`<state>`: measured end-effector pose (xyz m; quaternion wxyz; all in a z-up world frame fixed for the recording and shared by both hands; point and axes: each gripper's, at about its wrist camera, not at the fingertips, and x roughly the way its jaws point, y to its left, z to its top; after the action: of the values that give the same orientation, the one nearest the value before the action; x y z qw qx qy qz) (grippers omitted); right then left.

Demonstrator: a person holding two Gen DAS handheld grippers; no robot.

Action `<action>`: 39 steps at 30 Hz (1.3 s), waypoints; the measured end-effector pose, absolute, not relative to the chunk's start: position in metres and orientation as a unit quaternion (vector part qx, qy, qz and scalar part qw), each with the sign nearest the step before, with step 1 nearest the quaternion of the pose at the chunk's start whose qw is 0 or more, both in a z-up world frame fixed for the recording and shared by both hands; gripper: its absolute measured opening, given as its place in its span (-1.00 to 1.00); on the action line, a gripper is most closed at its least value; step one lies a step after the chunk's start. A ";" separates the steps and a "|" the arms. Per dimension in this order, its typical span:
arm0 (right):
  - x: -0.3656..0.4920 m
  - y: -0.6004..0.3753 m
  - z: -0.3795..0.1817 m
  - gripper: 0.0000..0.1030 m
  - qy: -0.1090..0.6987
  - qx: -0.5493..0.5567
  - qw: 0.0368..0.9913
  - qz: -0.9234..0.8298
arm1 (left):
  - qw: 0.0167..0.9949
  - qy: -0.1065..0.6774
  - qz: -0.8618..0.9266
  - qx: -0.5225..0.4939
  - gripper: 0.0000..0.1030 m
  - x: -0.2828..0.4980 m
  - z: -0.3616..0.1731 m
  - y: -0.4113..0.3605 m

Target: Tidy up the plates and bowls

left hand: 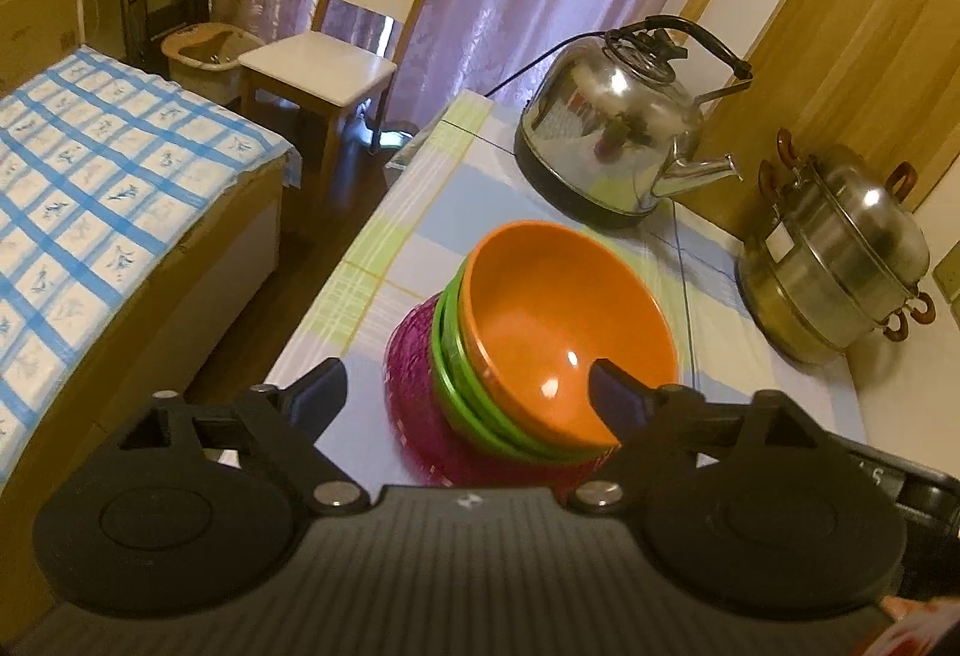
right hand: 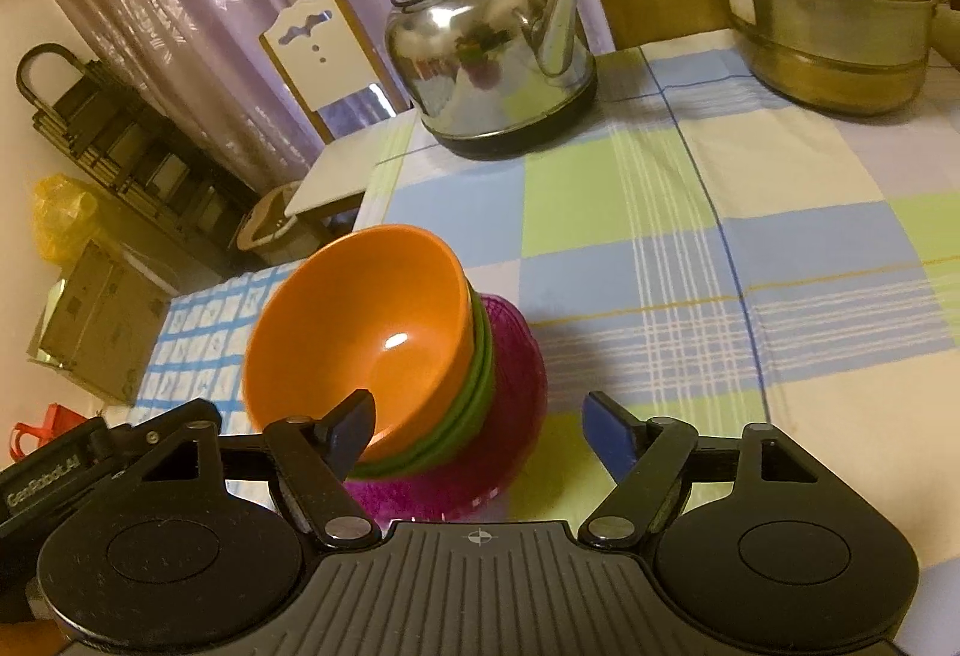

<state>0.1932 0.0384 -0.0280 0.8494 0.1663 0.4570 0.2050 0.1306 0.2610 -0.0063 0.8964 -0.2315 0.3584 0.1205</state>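
**Both claws spread around the finished bowl stack**

Nearest each lens is a black claw with its jaws wide apart and nothing clamped. On the left claw [left hand: 462, 392] one fingertip [left hand: 612, 386] crosses the near rim of the orange bowl [left hand: 558, 320]; whether it touches, I cannot tell. The right claw [right hand: 483, 428] frames the same stack from the other side.

That orange bowl sits nested in a green bowl [left hand: 456, 356], which sits in a magenta dish [left hand: 414, 398]. The stack rests on the checked tablecloth [right hand: 690, 248], close to the table's left edge, well apart from the kettle [left hand: 612, 128] and steamer pot [left hand: 840, 248] at the far side.

Judging by this, nesting looks done. The next move likely calls for closing on the stack's rim, or drawing both claws clear without tipping it.
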 end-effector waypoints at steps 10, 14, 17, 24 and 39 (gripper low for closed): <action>0.153 0.022 -0.020 0.52 0.458 0.135 0.855 0.204 | 0.909 0.350 0.137 -0.180 0.89 0.090 0.003 0.228; 0.139 0.014 -0.021 0.52 0.460 0.129 0.856 0.199 | 0.912 0.346 0.134 -0.174 0.91 0.077 0.003 0.220; 0.129 0.009 -0.020 0.52 0.459 0.121 0.858 0.199 | 0.912 0.348 0.126 -0.176 0.91 0.071 0.003 0.216; 0.104 -0.005 -0.014 0.53 0.444 0.094 0.869 0.199 | 0.919 0.336 0.118 -0.168 0.92 0.053 0.005 0.203; 0.048 -0.046 0.006 0.53 0.411 0.080 0.890 0.179 | 0.933 0.333 0.095 -0.103 0.95 0.015 0.014 0.162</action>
<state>0.0480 -0.0456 0.0058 0.8905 0.0801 0.4107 0.1788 0.0154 0.1621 0.0143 0.9325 -0.1028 0.3329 0.0949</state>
